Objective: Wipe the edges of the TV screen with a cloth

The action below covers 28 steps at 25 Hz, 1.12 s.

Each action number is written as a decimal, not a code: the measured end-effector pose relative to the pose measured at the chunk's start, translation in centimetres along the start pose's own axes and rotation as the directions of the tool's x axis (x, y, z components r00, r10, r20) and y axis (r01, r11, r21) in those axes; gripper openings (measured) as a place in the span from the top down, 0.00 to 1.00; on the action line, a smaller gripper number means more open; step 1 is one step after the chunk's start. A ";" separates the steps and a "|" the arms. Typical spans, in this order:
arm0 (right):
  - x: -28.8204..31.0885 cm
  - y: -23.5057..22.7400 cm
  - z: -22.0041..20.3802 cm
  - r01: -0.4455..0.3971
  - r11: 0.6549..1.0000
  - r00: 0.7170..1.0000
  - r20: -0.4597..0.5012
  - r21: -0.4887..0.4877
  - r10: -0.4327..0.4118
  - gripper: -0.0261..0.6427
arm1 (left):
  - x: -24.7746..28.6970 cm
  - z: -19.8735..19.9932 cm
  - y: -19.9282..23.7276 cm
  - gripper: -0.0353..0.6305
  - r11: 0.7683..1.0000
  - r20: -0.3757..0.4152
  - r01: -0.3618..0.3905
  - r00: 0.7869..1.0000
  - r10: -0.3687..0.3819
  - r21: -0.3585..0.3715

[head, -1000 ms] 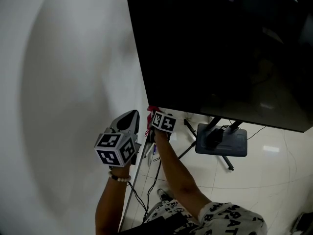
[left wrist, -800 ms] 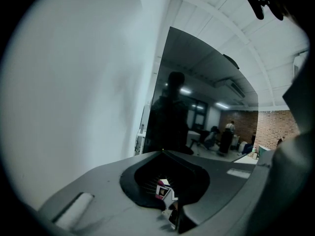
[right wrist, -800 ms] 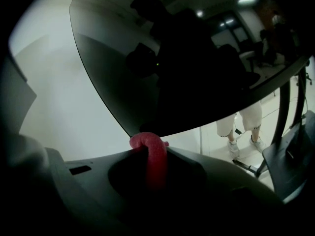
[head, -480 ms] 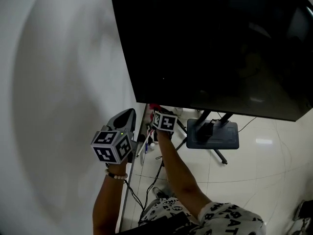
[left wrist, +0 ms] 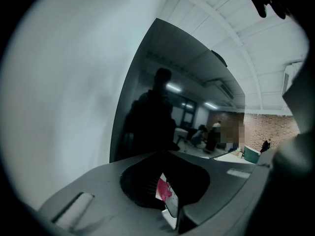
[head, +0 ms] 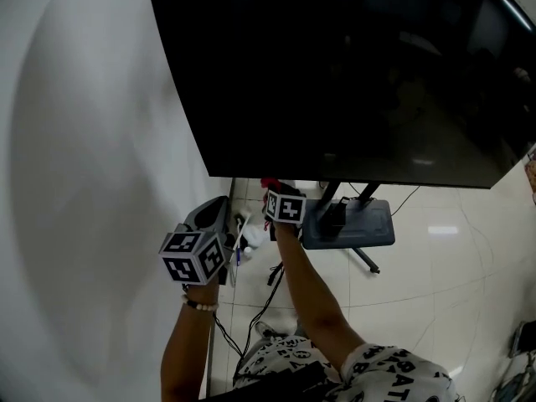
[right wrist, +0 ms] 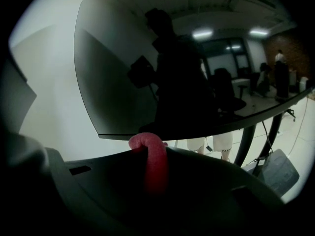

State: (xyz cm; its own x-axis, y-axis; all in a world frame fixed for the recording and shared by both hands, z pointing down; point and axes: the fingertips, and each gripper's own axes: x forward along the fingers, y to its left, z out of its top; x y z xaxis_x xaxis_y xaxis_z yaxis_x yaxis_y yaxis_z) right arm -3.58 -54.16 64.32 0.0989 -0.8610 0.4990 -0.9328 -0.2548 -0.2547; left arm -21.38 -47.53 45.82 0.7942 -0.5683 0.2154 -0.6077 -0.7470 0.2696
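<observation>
Nearest the head camera, at 6 o'clock: two forearms reaching up and away, right forearm (head: 306, 291) stretched almost straight toward 12 o'clock, the other bent and lower.

Beyond the bent wrist, left gripper (head: 219, 210) hanging at about 8 o'clock from its partner, jaws drawn together on nothing, tips aimed up past the set's left side. Takes no part in the wipe as things lie.

Farther out, right gripper (head: 271, 189) raised tip-up, jaws clamped on a red cloth (head: 267, 182), with a folded hump of it standing proud of the tips at 12 o'clock. Along the right jaws, shows that hump up against the underside of the TV screen (head: 335, 74), touching the bottom edge (head: 377, 182) or just short of it; cannot say which.

Bottom edge lying across the jaws, long axis from 9 to 3 o'clock, lower-left corner (head: 210, 176) near at 9 o'clock, most of the run stretching off toward 3 o'clock.

Judged from this: right hand the nearer and the only one loaded. Calls for a sideways slide along the edge toward 3 o'clock under light upward pressure, wrist tip-up so that cloth, not jaw, meets the frame.

Farthest off, at 4 o'clock from the cloth, dark stand base (head: 347, 224) on pale floor (head: 452, 291), well apart from both grippers.
</observation>
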 end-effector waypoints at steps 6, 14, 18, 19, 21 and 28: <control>-2.4 -4.6 0.8 0.010 0.999 1.000 0.003 0.032 -0.010 0.86 | 2.1 -1.2 -4.3 0.94 0.998 -0.029 0.049 0.998 -0.050 -0.027; -6.7 -13.7 1.9 -0.007 0.999 0.999 -0.036 0.043 0.008 0.86 | 6.9 -2.1 -11.6 0.94 0.995 -0.032 0.089 0.995 -0.090 -0.041; -8.2 -19.4 1.8 -0.010 1.000 0.999 -0.045 0.026 0.012 0.86 | 10.8 -3.9 -16.1 0.94 0.993 -0.040 0.111 0.993 -0.113 -0.041; -8.6 -21.1 1.7 -0.006 1.000 0.999 -0.043 0.024 0.007 0.86 | 11.9 -4.5 -17.3 0.94 0.992 -0.042 0.116 0.992 -0.117 -0.040; -9.4 -24.3 1.4 0.000 1.000 0.999 -0.033 0.029 0.001 0.86 | 13.8 -5.8 -19.8 0.94 0.991 -0.046 0.124 0.991 -0.126 -0.039; -12.6 -32.4 2.1 -0.009 0.999 1.000 -0.026 0.041 0.010 0.86 | 17.7 -8.7 -27.3 0.94 0.989 -0.089 0.142 0.985 -0.145 -0.038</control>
State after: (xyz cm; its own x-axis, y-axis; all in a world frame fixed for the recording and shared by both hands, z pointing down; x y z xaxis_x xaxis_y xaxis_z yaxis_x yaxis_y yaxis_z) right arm 26.13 -36.04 64.54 0.0806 -0.8516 0.5180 -0.9188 -0.2649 -0.2926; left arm 9.19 -34.21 50.45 0.8699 -0.4209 0.2571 -0.4886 -0.8066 0.3327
